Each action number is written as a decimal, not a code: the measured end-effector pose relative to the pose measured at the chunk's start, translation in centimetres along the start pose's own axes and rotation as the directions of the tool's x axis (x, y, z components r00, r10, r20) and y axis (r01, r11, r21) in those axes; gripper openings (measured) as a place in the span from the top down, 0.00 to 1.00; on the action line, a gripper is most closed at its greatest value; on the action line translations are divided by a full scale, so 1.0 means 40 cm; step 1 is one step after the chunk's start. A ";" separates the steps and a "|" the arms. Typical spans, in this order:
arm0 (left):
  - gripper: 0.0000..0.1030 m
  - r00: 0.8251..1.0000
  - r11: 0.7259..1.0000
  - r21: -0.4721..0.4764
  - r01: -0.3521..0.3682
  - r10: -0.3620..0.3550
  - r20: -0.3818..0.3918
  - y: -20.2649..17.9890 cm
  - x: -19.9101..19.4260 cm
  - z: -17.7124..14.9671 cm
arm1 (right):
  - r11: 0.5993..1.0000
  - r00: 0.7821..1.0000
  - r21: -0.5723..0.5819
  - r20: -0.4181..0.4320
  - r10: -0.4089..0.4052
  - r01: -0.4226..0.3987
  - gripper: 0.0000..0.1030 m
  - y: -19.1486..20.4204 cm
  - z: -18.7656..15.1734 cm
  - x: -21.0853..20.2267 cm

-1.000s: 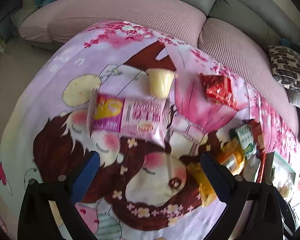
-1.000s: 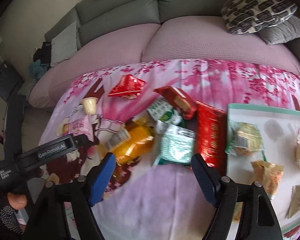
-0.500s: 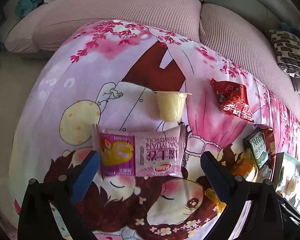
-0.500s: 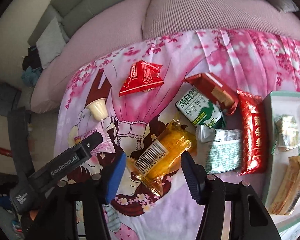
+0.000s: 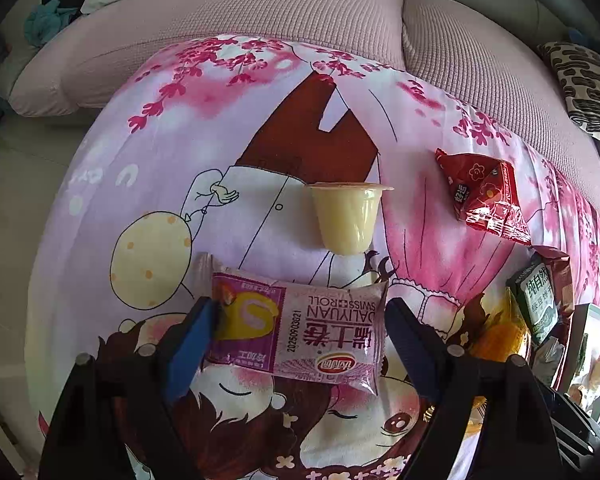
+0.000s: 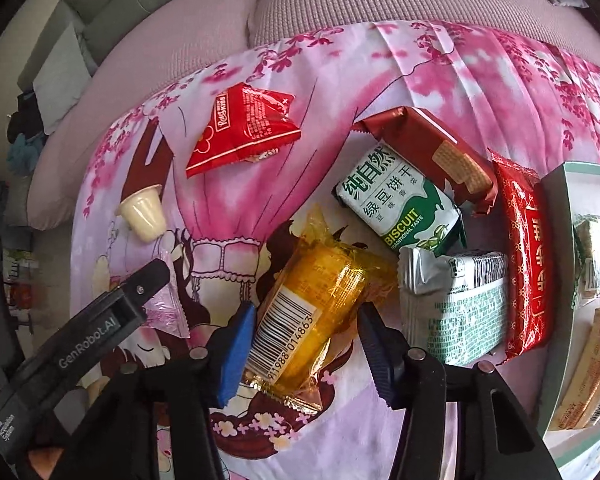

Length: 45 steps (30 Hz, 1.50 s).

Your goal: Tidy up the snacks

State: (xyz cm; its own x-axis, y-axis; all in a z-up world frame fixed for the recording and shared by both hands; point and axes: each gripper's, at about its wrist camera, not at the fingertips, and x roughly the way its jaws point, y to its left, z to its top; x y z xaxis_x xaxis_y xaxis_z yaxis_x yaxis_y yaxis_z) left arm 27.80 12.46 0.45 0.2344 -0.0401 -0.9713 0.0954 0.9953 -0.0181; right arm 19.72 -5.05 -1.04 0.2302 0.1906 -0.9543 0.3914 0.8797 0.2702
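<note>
Between my left gripper [image 5: 300,332] pads, closing but not clearly clamped, lies the purple Swiss roll pack [image 5: 300,328]; my right gripper [image 6: 304,328] closes around the orange wrapped snack [image 6: 316,304]. Slick, crinkly film could slip free.

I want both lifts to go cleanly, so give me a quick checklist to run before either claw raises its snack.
1. Swiss roll pack lies between the left claw fingers: ok.
2. Left pads pressing both pack ends after closing in: cannot tell.
3. Orange pack between the right claw fingers, which have been closing: ok.
4. Right pads gripping it: cannot tell.
5. Pudding cup apart from the roll: ok.
6. Space free in the tray: ok.
</note>
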 end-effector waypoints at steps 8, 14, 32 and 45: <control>0.17 0.999 0.998 0.030 -0.048 0.048 0.004 -0.027 0.021 0.003 | 1.000 1.000 -0.024 -0.004 -0.020 0.020 0.48 0.017 0.010 0.024; 0.22 0.998 0.998 0.036 -0.061 0.060 0.015 -0.044 0.023 0.003 | 0.999 1.000 -0.033 -0.005 -0.018 0.018 0.49 0.029 0.008 0.037; 0.32 0.994 0.987 -0.125 0.105 -0.101 0.039 -0.043 -0.032 -0.143 | 0.996 0.998 -0.081 0.042 0.038 -0.034 0.61 -0.032 -0.077 -0.031; 0.32 0.991 0.974 -0.195 0.118 -0.102 0.089 -0.095 -0.087 -0.238 | 0.992 0.989 -0.110 0.123 0.081 -0.068 0.64 -0.106 -0.120 -0.143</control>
State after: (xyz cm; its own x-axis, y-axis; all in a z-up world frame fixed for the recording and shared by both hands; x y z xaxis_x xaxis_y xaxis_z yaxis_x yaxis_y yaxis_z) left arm 17.39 9.66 1.65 0.3085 -0.1494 -0.9394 -0.0681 0.9816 -0.1785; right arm 12.48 -7.79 2.65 0.3692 0.2062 -0.9062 0.2750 0.9072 0.3185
